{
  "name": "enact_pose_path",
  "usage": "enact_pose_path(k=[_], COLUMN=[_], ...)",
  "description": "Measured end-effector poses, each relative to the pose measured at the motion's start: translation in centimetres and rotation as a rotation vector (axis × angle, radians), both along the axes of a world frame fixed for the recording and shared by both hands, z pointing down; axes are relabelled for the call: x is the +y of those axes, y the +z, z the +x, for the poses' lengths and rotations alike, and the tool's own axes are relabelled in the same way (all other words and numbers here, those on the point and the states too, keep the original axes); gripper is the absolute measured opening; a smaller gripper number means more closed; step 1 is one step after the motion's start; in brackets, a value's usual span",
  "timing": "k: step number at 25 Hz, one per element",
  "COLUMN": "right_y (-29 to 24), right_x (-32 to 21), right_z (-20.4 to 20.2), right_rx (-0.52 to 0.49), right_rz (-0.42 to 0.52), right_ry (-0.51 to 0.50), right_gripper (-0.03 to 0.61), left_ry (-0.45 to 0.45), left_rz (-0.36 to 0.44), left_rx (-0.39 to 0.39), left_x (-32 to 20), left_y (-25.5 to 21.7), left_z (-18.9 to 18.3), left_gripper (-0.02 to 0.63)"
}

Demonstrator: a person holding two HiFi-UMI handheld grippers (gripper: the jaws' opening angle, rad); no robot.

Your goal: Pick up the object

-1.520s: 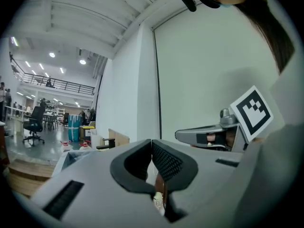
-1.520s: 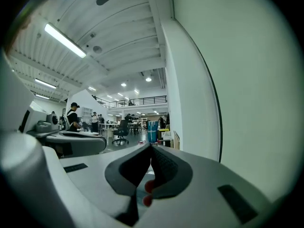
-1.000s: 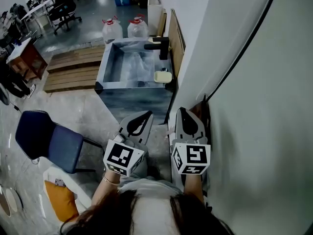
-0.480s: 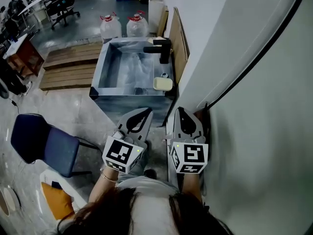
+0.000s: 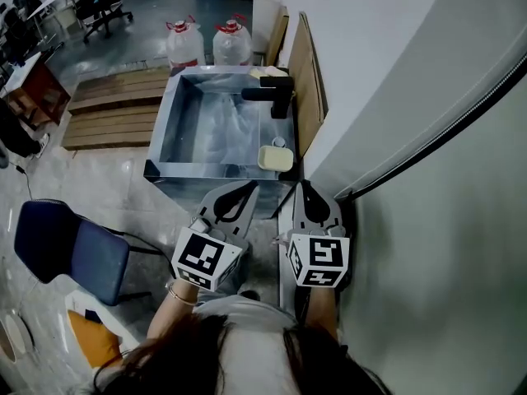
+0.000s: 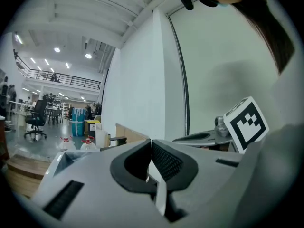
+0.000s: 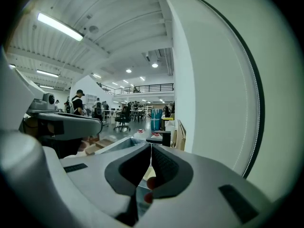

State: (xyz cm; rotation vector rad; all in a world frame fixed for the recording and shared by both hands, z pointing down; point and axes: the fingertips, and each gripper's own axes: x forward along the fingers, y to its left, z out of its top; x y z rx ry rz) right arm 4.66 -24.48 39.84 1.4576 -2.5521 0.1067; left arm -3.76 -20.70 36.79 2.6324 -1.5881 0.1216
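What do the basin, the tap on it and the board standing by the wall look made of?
Basin: stone or stone-look panel, glossy, judging by grey-blue veining and reflections. Tap: matte black, probably coated metal. Board: bare wood or plywood, tan with a pale edge.

Grey floor (image 5: 123,179), white wall (image 5: 395,72)
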Motion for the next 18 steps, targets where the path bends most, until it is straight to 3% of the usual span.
enact_pose_path(k=[18], right_y=[6.7], right_x=[-8.6], right_z=[-2.6], right_rx=[0.145], right_rz=[-0.114], right_ry=[-0.034], right_gripper=[0.029], left_ry=[0.045], left_rz=[-0.058], left_rx=[-0.001], left_x=[-8.1], left_y=[2.3], left_z=[-1.4], left_gripper=[0.009])
